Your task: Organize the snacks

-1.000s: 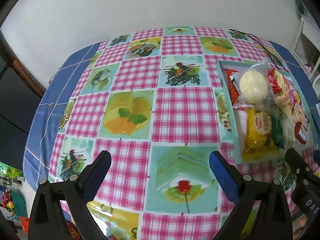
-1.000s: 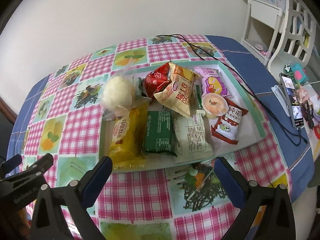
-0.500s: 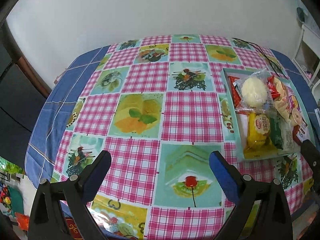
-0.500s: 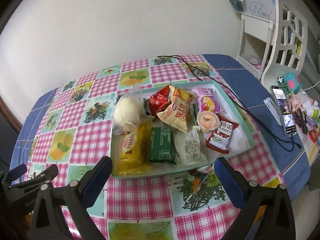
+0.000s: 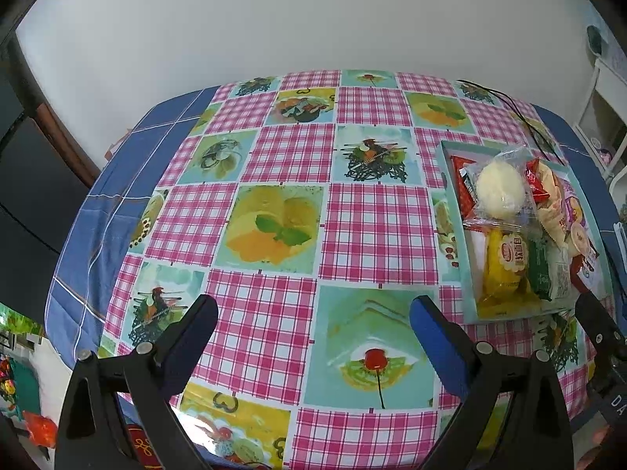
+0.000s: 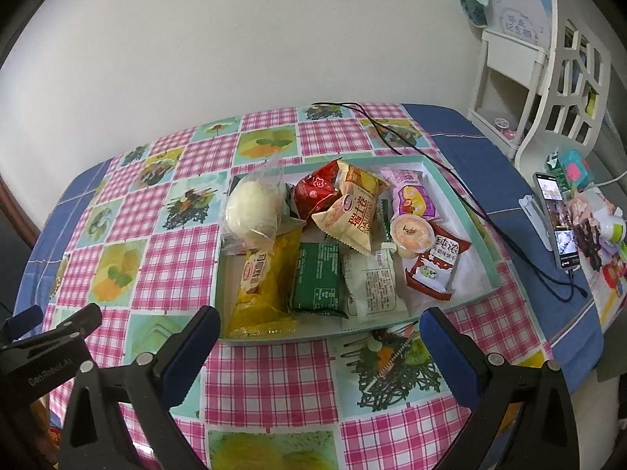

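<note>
Both grippers are drawn further back from the table than a moment earlier. The left gripper [image 5: 313, 313] and right gripper [image 6: 319, 323] are held wide apart and empty. The snacks are gathered in the tray [image 6: 480, 246], probably so they stay together.

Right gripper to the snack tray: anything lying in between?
Nothing does. In the right wrist view only bare checked tablecloth separates the open right gripper from the near rim of the tray, which holds the yellow packet.
</note>
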{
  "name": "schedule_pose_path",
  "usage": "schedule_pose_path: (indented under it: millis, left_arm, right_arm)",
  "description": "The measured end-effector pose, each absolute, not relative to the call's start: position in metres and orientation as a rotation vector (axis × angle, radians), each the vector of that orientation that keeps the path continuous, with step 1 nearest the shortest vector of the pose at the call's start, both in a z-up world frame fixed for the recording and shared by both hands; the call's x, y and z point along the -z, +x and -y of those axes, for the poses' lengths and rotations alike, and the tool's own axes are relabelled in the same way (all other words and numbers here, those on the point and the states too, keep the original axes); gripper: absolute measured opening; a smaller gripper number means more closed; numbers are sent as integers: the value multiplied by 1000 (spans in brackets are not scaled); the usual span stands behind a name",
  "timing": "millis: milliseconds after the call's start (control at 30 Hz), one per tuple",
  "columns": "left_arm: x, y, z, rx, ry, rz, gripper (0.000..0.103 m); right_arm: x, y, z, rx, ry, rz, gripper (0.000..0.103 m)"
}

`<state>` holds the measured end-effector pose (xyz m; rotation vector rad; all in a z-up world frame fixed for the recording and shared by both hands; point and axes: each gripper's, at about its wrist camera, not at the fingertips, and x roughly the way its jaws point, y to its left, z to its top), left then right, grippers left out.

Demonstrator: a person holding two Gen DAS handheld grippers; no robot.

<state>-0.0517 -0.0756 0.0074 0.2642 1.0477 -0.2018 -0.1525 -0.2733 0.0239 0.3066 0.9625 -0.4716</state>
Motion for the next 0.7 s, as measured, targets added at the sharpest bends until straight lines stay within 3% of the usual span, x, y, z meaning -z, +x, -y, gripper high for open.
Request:
schedule_pose_path:
  millis: [700]
  left_arm:
    - [-9,-49,74,208,248,-1053,98]
  right_arm:
    - [-20,-150,271,471,298,-980,103]
